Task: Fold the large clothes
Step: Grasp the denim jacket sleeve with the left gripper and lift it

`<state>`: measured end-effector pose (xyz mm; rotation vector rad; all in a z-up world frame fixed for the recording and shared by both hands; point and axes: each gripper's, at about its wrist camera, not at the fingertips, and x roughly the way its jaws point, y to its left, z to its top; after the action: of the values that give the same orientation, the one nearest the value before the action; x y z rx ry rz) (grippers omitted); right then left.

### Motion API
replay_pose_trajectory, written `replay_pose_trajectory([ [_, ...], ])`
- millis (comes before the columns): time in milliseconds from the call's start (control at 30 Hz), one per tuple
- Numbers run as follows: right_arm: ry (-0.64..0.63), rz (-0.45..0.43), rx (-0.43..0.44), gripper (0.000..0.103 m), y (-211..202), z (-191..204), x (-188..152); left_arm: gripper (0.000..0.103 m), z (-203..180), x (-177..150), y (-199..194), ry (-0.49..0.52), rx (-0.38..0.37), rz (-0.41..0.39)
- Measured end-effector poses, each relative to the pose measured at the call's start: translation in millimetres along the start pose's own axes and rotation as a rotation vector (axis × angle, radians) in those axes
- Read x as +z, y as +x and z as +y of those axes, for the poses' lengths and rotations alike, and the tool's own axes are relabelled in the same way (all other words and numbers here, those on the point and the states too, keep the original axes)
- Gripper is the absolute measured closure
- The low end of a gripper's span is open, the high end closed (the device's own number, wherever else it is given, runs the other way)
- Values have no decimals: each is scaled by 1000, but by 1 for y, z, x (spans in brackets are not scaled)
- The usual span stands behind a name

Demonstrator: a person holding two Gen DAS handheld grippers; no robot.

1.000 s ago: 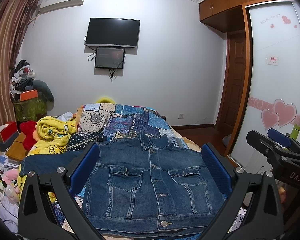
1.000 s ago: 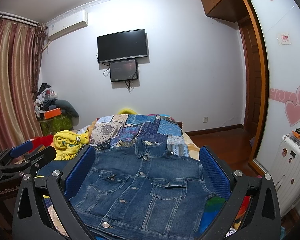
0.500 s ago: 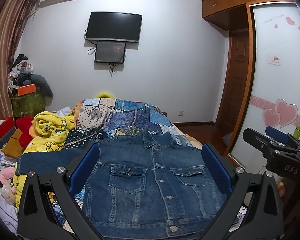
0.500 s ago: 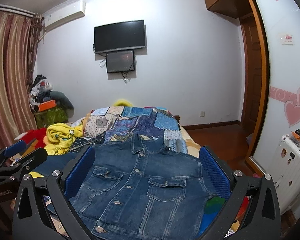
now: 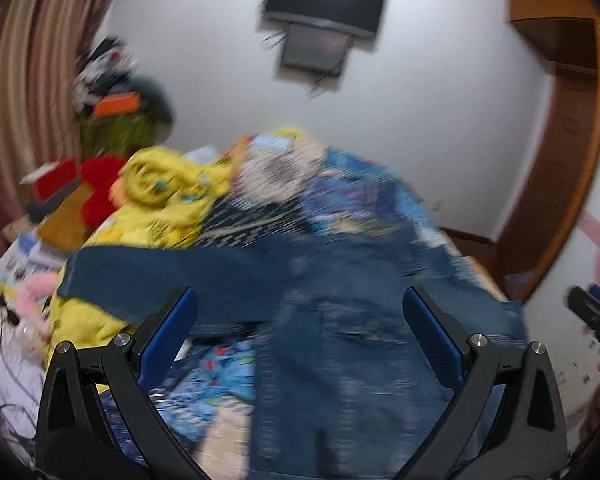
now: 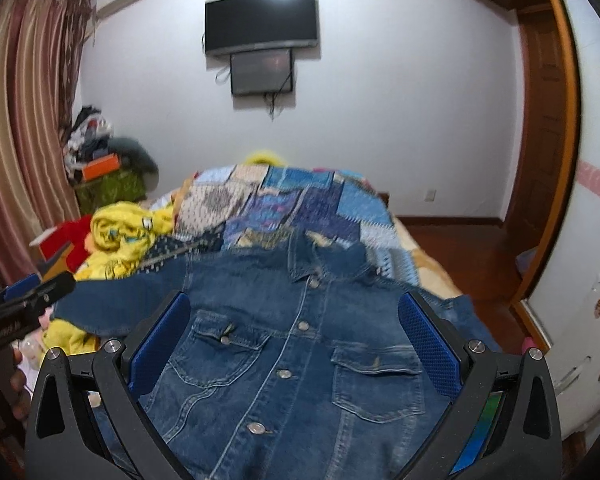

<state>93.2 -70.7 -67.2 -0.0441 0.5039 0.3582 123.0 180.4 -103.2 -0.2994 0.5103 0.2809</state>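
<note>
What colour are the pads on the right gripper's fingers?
Blue, with a fine dotted texture, on black fingers. The right wrist view shows them sharpest.

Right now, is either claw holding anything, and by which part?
Nothing is held. Both the left claw and the right claw stand open above the denim jacket, which lies spread on the bed.
</note>
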Motion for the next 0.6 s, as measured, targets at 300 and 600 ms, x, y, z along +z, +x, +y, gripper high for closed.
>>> replay_pose_trajectory([
  [300,-28,173,-14,0,58,6,-10,0,166,-19,81,-294,142,183],
  [600,-72,256,-90,0,88,-6,-13,18,264,-46,144,-472,129,331],
])
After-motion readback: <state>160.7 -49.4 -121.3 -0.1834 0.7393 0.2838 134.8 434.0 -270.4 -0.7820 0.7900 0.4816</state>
